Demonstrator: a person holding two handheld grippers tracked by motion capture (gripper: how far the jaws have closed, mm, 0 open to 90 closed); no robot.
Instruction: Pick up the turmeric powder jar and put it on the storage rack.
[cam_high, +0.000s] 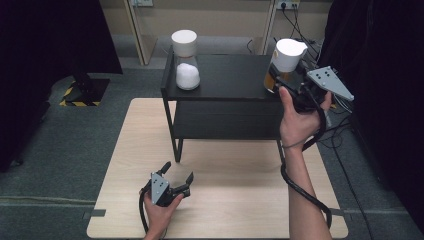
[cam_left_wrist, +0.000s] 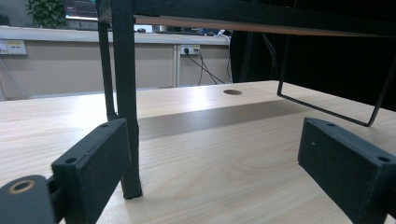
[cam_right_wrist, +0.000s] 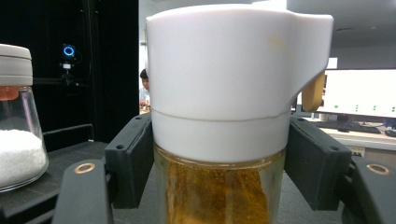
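Observation:
A glass jar of orange-brown powder with a tall white lid stands at the right end of the black shelf's top. My right gripper is shut on this jar, its jaws pressing the glass just under the lid. A second jar, holding white grains under a white lid, stands at the shelf's left end. My left gripper rests low on the wooden table, open, nothing between its pads. The shelf's front left leg stands just ahead of it.
The black two-level shelf sits on the far half of the table, with a lower board and thin wire legs. A round cable hole lies in the tabletop under it. Cables trail along the right arm. Dark curtains flank both sides.

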